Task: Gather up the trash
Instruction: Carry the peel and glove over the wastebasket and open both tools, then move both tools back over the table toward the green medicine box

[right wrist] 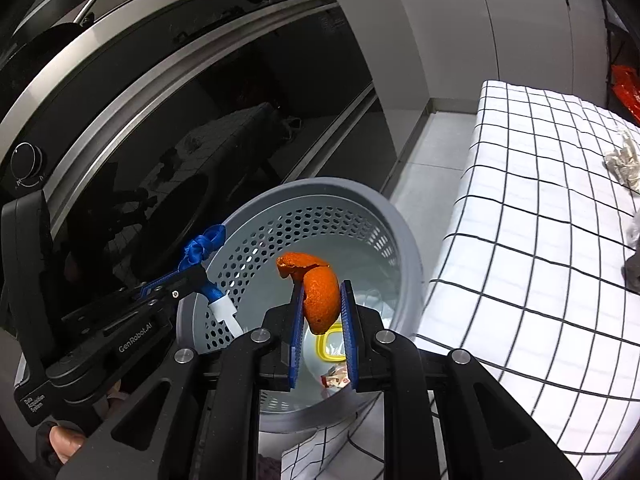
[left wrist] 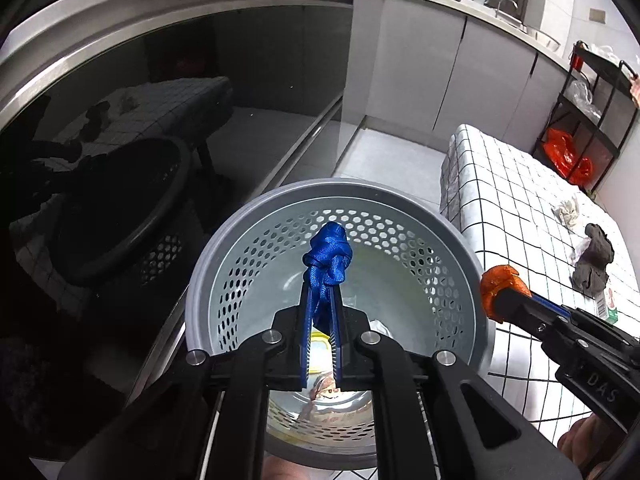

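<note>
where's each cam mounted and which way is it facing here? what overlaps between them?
Left wrist: on the left gripper, looking down along its fingers into the grey bin; it grips a blue strap. The right gripper with orange peel enters from the right.
Right wrist: on the right gripper, facing down into the same bin, clamping the peel. The left gripper with the strap shows at left, a bit of hand below.
Shared: bin, checked tablecloth, both grippers.

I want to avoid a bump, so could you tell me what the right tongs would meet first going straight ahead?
Probably the inner perforated wall of the grey bin, since the right tongs, shut on the orange peel, point into its mouth; depth is uncertain.
</note>
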A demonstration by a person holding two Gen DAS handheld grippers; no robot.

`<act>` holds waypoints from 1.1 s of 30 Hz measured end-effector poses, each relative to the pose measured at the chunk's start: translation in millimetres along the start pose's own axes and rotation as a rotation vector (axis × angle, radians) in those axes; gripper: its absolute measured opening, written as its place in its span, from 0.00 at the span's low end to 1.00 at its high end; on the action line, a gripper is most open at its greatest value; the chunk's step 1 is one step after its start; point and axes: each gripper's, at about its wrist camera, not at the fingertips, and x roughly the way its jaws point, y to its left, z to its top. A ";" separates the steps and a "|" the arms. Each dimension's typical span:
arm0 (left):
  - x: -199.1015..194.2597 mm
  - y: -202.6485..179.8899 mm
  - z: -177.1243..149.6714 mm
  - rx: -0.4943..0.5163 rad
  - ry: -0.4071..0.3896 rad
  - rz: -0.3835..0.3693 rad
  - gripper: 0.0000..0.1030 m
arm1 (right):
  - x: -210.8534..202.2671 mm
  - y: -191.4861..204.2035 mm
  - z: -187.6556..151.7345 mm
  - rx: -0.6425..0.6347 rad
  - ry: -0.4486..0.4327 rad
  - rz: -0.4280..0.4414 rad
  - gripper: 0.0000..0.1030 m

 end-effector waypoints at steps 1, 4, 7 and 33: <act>0.1 0.1 -0.5 0.000 0.003 0.003 0.11 | 1.1 1.2 -0.5 -0.003 0.002 0.002 0.17; 0.3 2.4 -1.3 -0.005 0.004 0.012 0.16 | 0.2 4.3 -0.7 -0.015 -0.009 -0.003 0.23; -1.1 7.1 -0.3 -0.022 -0.003 0.017 0.41 | -4.1 4.5 -1.1 -0.015 -0.026 -0.007 0.40; -24.1 -43.8 0.8 0.045 -0.086 -0.059 0.61 | -69.2 -57.1 -15.4 0.073 -0.108 -0.104 0.48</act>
